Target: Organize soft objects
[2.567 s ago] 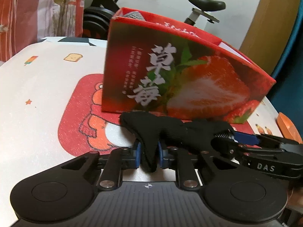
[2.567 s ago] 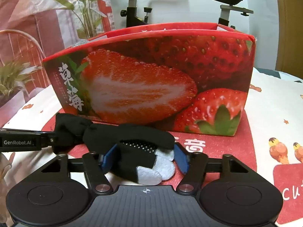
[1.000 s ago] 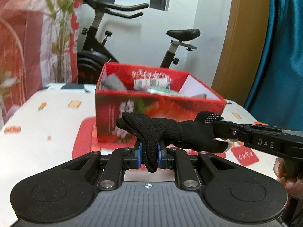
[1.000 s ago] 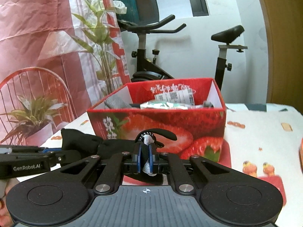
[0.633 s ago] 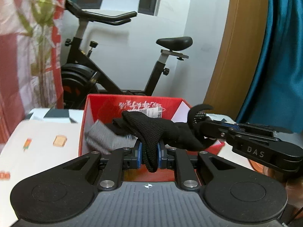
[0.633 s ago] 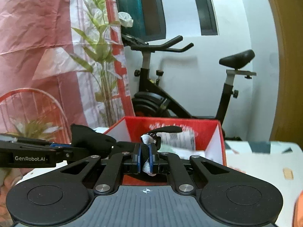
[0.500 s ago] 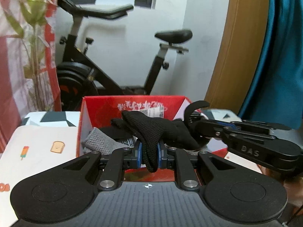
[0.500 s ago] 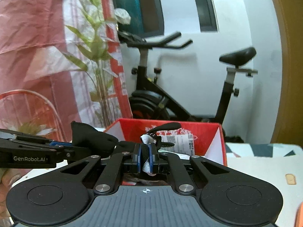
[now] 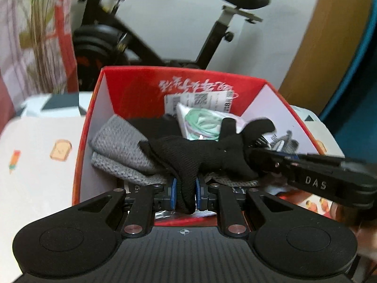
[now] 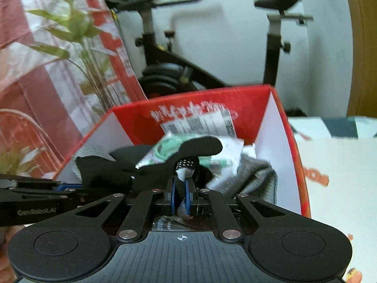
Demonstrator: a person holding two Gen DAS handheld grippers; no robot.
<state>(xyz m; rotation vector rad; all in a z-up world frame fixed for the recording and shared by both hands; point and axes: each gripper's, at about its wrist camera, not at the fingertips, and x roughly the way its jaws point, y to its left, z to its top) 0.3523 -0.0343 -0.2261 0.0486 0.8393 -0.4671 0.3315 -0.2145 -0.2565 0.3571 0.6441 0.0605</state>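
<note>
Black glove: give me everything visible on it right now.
The black glove is knit fabric with a dotted grip patch and grey fingertip area seen in the right wrist view. It hangs stretched between both claws: left claw pinches one end, right claw the other, both shut. It is above the open red box.

White cartoon-print table, red box on it (open-topped)

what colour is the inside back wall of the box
Red with white lettering, on the box; clearest in the left wrist view.
</note>
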